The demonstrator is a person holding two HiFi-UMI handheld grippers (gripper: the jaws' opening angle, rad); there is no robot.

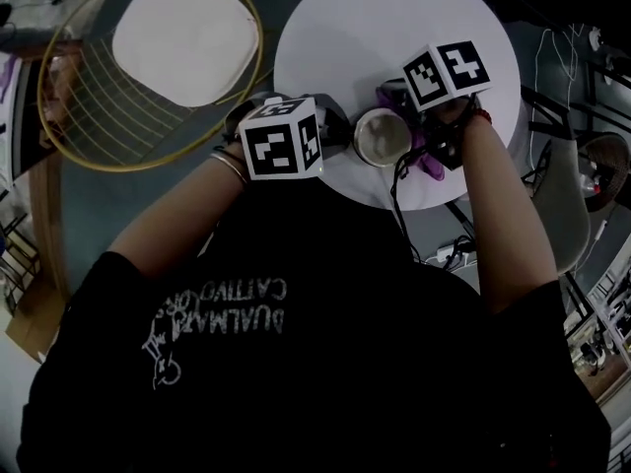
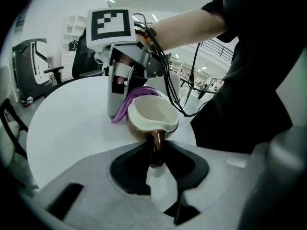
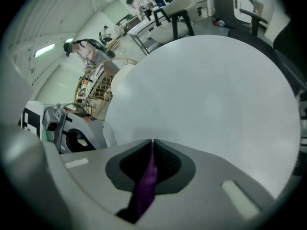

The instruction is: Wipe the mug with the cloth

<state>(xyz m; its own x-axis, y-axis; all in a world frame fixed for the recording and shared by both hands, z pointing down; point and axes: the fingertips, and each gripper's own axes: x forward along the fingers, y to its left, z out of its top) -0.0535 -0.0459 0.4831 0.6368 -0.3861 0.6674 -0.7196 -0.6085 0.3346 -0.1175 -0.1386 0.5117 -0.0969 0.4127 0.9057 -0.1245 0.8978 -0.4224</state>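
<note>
In the head view, the mug (image 1: 383,137) is standing upright near the edge of the round white surface (image 1: 394,28), on the side close to the person. The left tool (image 1: 337,138) is reaching in from the mug's left side. The right tool (image 1: 426,144) is pointing down at its right side. A bit of purple cloth (image 1: 430,162) is peeking out under the right tool, just beside the mug.

In the left gripper view, the left tool is pinching the mug's brown handle (image 2: 157,143) between its two jaws, which are closed partway onto it. I think it is holding on this way so the mug is not sliding or tipping while it is being rubbed. The cloth is bunched against the far side of the mug, up by the rim, and the right tool is standing right behind it.

In the right gripper view, the right tool's jaws are squeezing together on a strip of the cloth, so the cloth is going wherever the tool goes. The mug is not showing here, probably because it is sitting below the jaws. So it is hard to tell how firmly the cloth is pressing on it.
</note>
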